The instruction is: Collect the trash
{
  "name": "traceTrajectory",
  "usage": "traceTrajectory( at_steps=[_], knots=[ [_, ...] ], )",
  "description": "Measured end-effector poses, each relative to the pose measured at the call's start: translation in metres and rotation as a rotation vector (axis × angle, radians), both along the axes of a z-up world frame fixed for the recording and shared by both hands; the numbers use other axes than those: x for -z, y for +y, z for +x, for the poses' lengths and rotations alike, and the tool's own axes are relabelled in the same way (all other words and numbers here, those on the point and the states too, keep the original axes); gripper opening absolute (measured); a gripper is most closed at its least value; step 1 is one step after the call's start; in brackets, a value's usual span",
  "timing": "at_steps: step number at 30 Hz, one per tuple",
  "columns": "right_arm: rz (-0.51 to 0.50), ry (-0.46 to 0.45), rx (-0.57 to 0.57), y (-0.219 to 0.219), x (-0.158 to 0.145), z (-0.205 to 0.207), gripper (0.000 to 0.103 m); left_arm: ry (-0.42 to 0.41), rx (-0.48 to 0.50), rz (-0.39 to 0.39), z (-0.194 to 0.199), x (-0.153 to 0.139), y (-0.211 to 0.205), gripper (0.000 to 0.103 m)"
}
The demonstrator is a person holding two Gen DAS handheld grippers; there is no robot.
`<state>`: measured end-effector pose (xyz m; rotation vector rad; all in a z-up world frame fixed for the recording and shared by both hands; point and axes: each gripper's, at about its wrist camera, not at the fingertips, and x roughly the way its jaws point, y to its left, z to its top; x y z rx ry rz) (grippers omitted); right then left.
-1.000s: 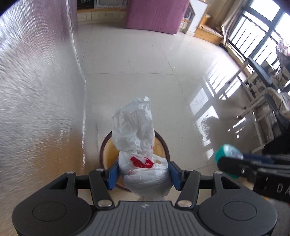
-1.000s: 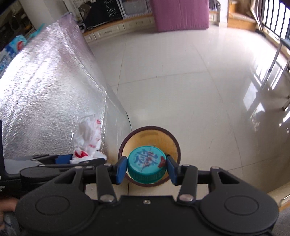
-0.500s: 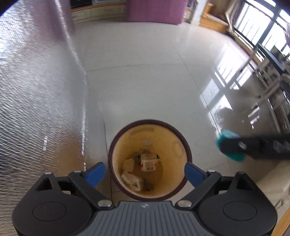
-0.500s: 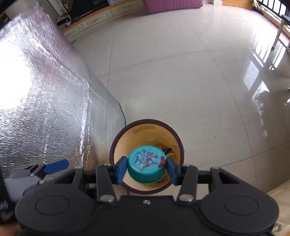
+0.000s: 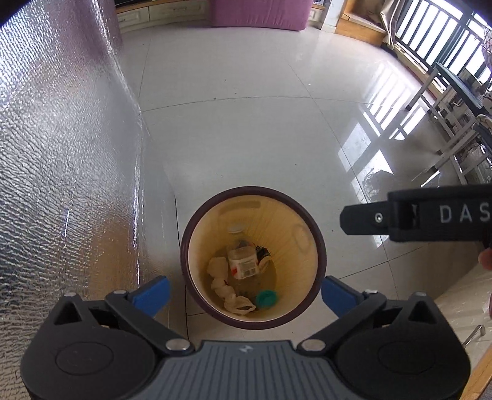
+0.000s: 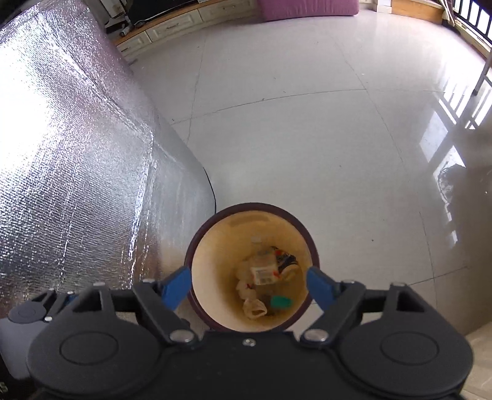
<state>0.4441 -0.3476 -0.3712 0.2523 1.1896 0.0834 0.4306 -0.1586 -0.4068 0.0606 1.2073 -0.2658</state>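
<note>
A round trash bin [image 5: 196,234] with a dark rim and yellow inside stands on the floor below both grippers; it also shows in the right wrist view [image 6: 215,243]. Inside lie a clear plastic bottle [image 5: 243,261], a crumpled white plastic bag [image 5: 229,294] and a teal bottle cap [image 5: 267,298]; the cap also shows in the right wrist view [image 6: 281,302]. My left gripper [image 5: 245,294] is open and empty above the bin. My right gripper [image 6: 249,286] is open and empty above the bin; its body shows at the right of the left wrist view [image 5: 430,215].
A table covered in silver foil [image 5: 61,154] stands close on the left of the bin, also in the right wrist view [image 6: 77,154]. Glossy tiled floor [image 5: 261,123] spreads beyond. A pink sofa [image 5: 258,12] and a low cabinet stand at the far wall. Chairs [image 5: 455,129] stand by the window.
My left gripper opened and dropped the white bag into the bin. My right gripper then opened and the teal cap fell in. Both now hang open over the bin.
</note>
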Motion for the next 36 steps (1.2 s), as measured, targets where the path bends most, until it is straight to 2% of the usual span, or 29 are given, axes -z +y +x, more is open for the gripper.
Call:
traceTrajectory(
  at_steps=[2, 10, 21, 27, 36],
  knots=[
    [-0.001, 0.003, 0.007, -0.002, -0.001, -0.005, 0.084, -0.001, -0.003, 0.000, -0.003, -0.003, 0.001, 0.103],
    [0.006, -0.017, 0.016, -0.014, -0.014, -0.021, 0.103, -0.018, -0.028, -0.012, -0.011, -0.020, 0.006, 0.103],
    [-0.023, -0.042, 0.028, -0.021, -0.047, -0.042, 0.103, -0.051, -0.052, -0.005, -0.025, -0.060, 0.012, 0.103],
    [-0.045, -0.074, 0.047, -0.030, -0.078, -0.065, 0.103, -0.092, -0.071, -0.025, -0.037, -0.094, 0.014, 0.103],
    [-0.068, -0.130, 0.079, -0.035, -0.127, -0.109, 0.103, -0.156, -0.050, -0.044, -0.067, -0.146, 0.013, 0.103]
  ],
)
